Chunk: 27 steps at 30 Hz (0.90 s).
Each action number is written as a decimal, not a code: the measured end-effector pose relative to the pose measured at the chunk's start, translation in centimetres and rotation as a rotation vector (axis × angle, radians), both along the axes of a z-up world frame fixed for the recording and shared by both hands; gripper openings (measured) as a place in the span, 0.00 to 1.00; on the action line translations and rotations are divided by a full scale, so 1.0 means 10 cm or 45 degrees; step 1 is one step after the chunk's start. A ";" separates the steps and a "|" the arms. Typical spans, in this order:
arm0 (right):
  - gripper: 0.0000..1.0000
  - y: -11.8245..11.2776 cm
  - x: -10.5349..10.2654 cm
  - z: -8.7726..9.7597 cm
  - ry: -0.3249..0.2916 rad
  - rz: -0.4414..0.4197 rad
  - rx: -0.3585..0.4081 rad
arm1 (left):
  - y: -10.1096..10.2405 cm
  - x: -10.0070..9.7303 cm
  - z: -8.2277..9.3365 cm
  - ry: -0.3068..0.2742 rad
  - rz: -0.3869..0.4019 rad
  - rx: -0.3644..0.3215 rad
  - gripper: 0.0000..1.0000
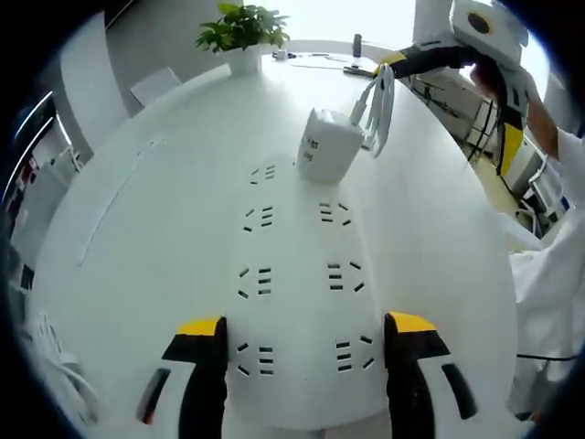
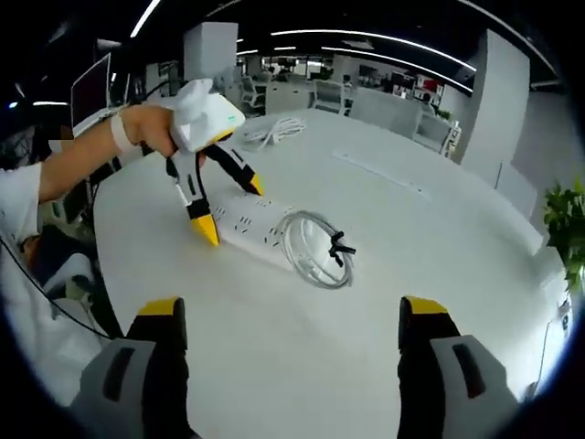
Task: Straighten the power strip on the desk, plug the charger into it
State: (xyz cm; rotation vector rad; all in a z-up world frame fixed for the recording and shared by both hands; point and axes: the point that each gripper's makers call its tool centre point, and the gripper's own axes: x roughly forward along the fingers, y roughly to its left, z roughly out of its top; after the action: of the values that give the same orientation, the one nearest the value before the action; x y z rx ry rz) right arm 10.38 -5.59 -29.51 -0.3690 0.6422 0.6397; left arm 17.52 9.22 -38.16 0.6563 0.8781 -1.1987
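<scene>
- Open-plan office, clearly
- Long white desk (image 2: pixel 384 229) with rows of workstations and chairs (image 2: pixel 329 91) behind
- Strip ceiling lights (image 2: pixel 366 37)
- Monitor (image 2: pixel 91 90) off to one side
- Potted plant (image 1: pixel 241 32) on the desk end

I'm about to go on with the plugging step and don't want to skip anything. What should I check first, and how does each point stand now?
1. Left gripper straddles the power strip, one jaw on each side: ok.
2. Left jaws actually press on the strip: cannot tell.
3. Right gripper is open with nothing between its jaws: ok.
4. Charger stands on the strip's far end, fully seated: cannot tell.
5. Cable coil is tied in a bundle by the charger: ok.
6. Strip lies flat on the desk: ok.
</scene>
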 end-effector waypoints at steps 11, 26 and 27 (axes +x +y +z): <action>0.97 -0.01 -0.34 0.01 -0.041 -0.020 0.079 | -0.02 0.00 0.02 -0.032 0.025 -0.064 0.72; 0.97 -0.19 -0.55 -0.19 -0.031 -0.096 0.124 | -0.02 -0.05 0.31 -0.077 0.089 -0.140 0.94; 0.97 -0.19 -0.56 -0.20 -0.031 -0.096 0.122 | 0.01 -0.06 0.33 -0.085 0.103 -0.133 0.96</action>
State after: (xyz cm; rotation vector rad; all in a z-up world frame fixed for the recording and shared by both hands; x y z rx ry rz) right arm 4.75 -7.49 -31.47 -0.2614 0.5973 0.5907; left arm 16.88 9.32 -34.87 0.5679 0.7738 -1.1356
